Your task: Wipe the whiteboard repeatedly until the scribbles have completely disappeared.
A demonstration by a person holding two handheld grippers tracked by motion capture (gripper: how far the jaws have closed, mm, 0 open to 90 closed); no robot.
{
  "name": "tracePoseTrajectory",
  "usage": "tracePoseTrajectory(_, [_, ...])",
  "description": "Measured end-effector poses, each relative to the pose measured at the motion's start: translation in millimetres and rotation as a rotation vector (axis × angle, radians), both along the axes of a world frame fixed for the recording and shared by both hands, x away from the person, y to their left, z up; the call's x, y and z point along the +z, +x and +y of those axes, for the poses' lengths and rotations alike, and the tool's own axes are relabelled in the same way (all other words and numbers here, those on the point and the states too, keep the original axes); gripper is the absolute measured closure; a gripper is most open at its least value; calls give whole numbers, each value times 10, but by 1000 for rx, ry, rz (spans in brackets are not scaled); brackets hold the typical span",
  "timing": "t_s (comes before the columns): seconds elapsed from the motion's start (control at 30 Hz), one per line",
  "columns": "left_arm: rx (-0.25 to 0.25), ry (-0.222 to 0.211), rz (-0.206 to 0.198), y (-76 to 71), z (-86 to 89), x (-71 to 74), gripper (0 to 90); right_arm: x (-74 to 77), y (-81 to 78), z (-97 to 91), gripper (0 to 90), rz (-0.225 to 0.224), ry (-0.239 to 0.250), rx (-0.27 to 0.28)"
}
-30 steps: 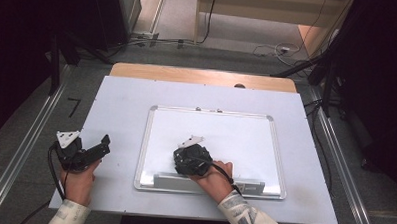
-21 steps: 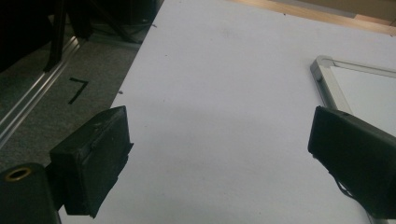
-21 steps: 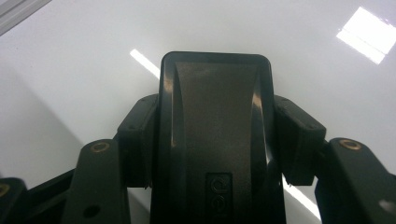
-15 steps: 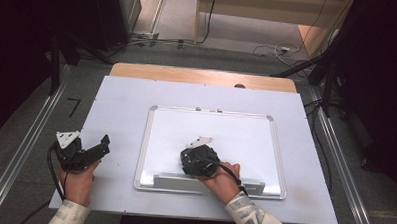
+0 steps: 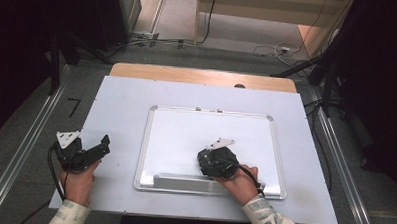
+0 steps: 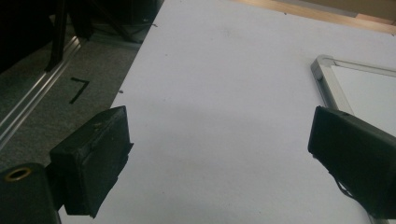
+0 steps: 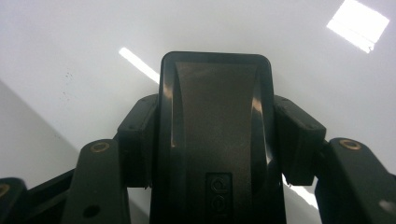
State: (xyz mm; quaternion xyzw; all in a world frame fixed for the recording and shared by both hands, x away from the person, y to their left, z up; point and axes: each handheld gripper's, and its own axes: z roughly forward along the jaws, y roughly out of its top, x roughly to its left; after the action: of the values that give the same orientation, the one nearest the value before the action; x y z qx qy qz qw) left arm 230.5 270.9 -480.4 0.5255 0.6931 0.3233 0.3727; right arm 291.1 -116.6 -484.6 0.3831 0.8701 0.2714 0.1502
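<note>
A white board (image 5: 186, 131) with a silver frame lies flat on the pale table top (image 5: 121, 104). My right gripper (image 5: 214, 161) points down at the board's lower middle, shut on a black board eraser (image 7: 215, 88). Both jaws press the eraser's sides, and its face lies against the glossy white board (image 7: 84, 42). My left gripper (image 5: 101, 144) rests open on the table to the left of the board. Nothing sits between its jaws, whose black pads (image 6: 93, 158) stand wide apart over bare table. The board's corner (image 6: 324, 70) shows at the right of the left gripper view.
A silver tray ledge (image 5: 179, 182) runs along the board's near edge, just left of my right hand. A strip of wooden table (image 5: 202, 76) shows beyond the pale top. Metal rails (image 5: 25, 151) and cables (image 5: 274, 48) lie on the floor around the table.
My right gripper has slid to the right across the lower part of the board with the eraser in it. The left gripper has stayed where it was.
</note>
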Motion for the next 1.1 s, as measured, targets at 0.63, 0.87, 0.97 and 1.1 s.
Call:
tracePoseTrajectory(0.63, [2,-1,2,-1,0,-4,60,0,33,-466,386,-2,9,-60])
tracePoseTrajectory(0.87, [0,1,2,3,-4,-5,60,4,49,-606,386,-3,6,-76])
tracePoseTrajectory(0.97, [0,1,2,3,-4,-5,60,4,53,-639,386,-2,8,-81])
tracePoseTrajectory(1.1, [2,2,3,4,-2,-7,60,5,61,-695,386,-1,8,-89])
